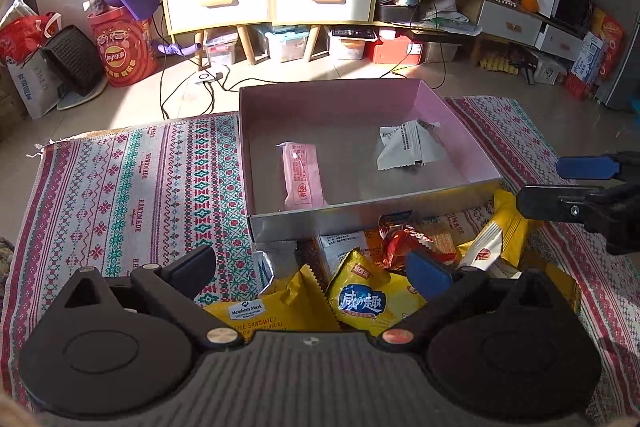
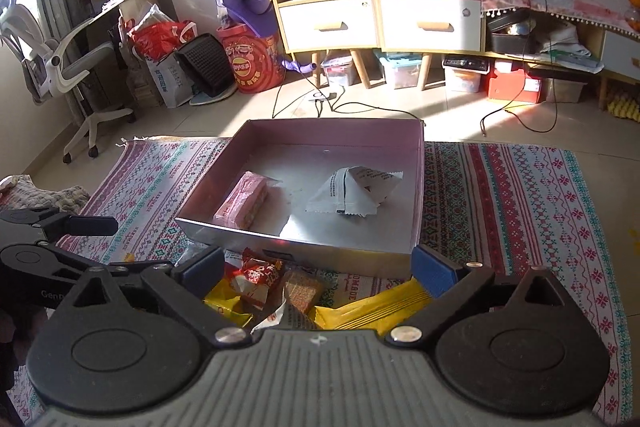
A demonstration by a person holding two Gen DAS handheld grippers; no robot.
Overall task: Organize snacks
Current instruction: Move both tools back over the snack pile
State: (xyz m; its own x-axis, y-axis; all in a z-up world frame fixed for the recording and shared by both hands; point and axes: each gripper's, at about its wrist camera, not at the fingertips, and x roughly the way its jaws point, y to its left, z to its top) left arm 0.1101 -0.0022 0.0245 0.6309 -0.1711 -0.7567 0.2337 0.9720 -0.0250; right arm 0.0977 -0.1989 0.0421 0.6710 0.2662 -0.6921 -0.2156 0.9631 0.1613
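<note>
Both claws spread wide, nothing between the pads. Left claw (image 1: 312, 267) hangs over the loose snack pile (image 1: 384, 279) on the patterned cloth (image 1: 152, 179), just short of the pink box (image 1: 360, 215). Blue-label yellow packet (image 1: 362, 301) lies directly below and ahead of my left claw, long axis slanting up-left. Right claw (image 2: 320, 263) sits nearer the red wrapper (image 2: 260, 275). Box holds a pink bar (image 1: 300, 175) and a white sachet (image 1: 412, 147).

One pink box (image 1: 460, 131) holding two snack packets: one pink (image 1: 300, 179), one white (image 1: 408, 149). One heap of loose snacks (image 1: 400, 267) in front, roughly seven wrappers, exact number unclear. One patterned cloth (image 1: 140, 187). Two white drawers (image 1: 216, 1) behind.
</note>
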